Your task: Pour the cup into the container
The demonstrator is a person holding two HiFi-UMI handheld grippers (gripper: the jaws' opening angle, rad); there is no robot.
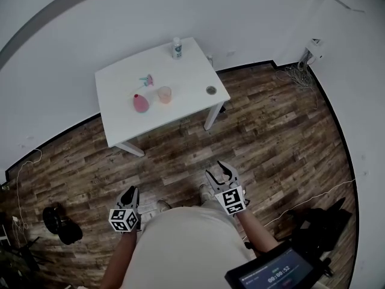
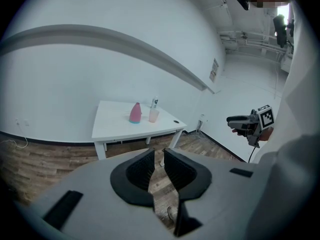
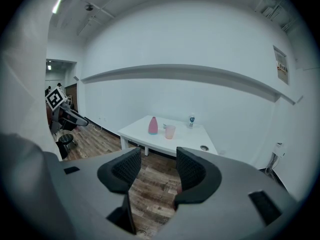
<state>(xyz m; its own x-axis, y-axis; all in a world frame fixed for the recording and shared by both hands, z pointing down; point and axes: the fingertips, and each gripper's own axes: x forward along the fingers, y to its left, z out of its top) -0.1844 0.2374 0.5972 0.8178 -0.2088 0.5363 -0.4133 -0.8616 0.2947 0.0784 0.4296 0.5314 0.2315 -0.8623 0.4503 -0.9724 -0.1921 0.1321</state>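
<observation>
head view: the translucent peach cup [image 1: 164,94] could be knocked against the pink cone-shaped container [image 1: 140,103] if approached hastily by the left gripper [image 1: 129,192] or right gripper [image 1: 221,172], both empty, jaws apart.

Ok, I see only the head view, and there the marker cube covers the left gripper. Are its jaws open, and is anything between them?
Observer: In its own view the left gripper has its jaws slightly apart, with only floor showing between them.
Operator: And the other one?
Observer: The right gripper has its jaws wider apart, also empty.
Operator: And where I must pour, what shape is it from the side?
Observer: The pink container tapers to a narrow top and stands taller than the cup beside it.
</observation>
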